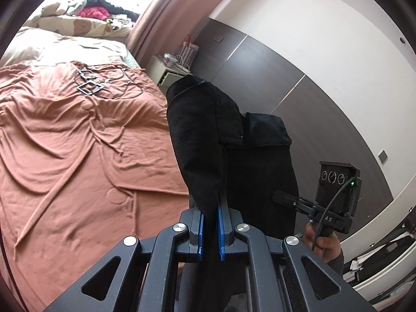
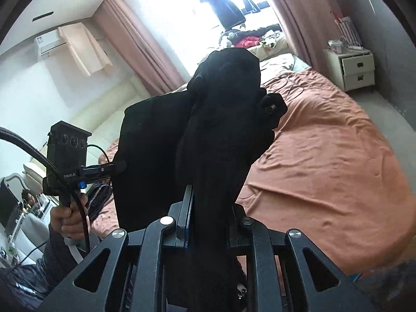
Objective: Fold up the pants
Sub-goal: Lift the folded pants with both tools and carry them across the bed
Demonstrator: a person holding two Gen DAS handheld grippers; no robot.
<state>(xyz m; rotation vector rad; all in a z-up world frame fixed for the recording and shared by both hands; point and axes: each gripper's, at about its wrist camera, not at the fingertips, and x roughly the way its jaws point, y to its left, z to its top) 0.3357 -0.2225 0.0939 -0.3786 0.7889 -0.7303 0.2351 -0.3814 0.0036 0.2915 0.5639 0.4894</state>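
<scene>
Black pants (image 1: 202, 130) hang bunched in the air over the bed, held between both grippers. In the left wrist view my left gripper (image 1: 210, 204) is shut on a fold of the fabric, its blue pads (image 1: 200, 231) pressing both sides. To its right, a hand holds my right gripper (image 1: 277, 196), its tips buried in the cloth. In the right wrist view my right gripper (image 2: 208, 197) is shut on the pants (image 2: 221, 119), which drape over and hide its fingertips. My left gripper (image 2: 121, 167) grips the cloth's left edge.
A bed with a rumpled orange cover (image 1: 78, 143) (image 2: 325, 156) lies below and beyond the pants. Small black frames (image 1: 88, 83) rest on it. A clothes pile (image 1: 91, 10) sits at the head. A white nightstand (image 2: 351, 67) stands by the wall.
</scene>
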